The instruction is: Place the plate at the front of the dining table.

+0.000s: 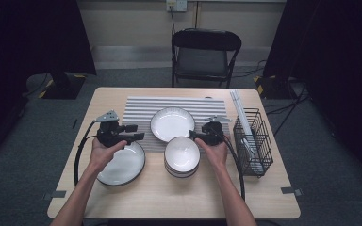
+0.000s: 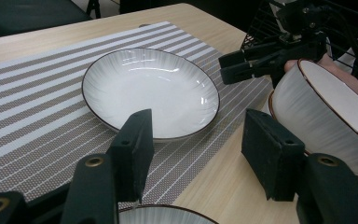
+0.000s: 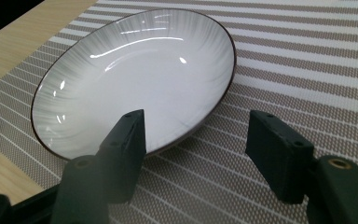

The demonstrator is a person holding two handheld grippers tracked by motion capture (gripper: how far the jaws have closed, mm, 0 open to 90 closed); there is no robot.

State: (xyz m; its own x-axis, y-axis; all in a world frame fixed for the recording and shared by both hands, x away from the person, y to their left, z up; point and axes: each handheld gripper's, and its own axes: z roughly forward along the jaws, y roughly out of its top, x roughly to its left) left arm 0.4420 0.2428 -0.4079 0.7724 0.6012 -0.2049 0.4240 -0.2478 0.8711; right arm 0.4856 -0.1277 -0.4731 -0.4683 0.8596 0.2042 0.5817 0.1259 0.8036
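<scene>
Your left tongs (image 1: 139, 132) sit left of centre in the high view, spread with nothing between them, above the far rim of the plate (image 1: 122, 165) at lower left. Your right tongs (image 1: 192, 135) are right of centre, also spread and pinching nothing, beside the far rim of the stacked bowls (image 1: 182, 157). In the right gripper view the shallow dish (image 3: 135, 77) fills the upper left on the striped mat (image 3: 307, 70), its near rim just ahead of your left-hand jaw. The wire rack (image 1: 253, 141) stands at the right edge of the surface (image 1: 169, 197).
</scene>
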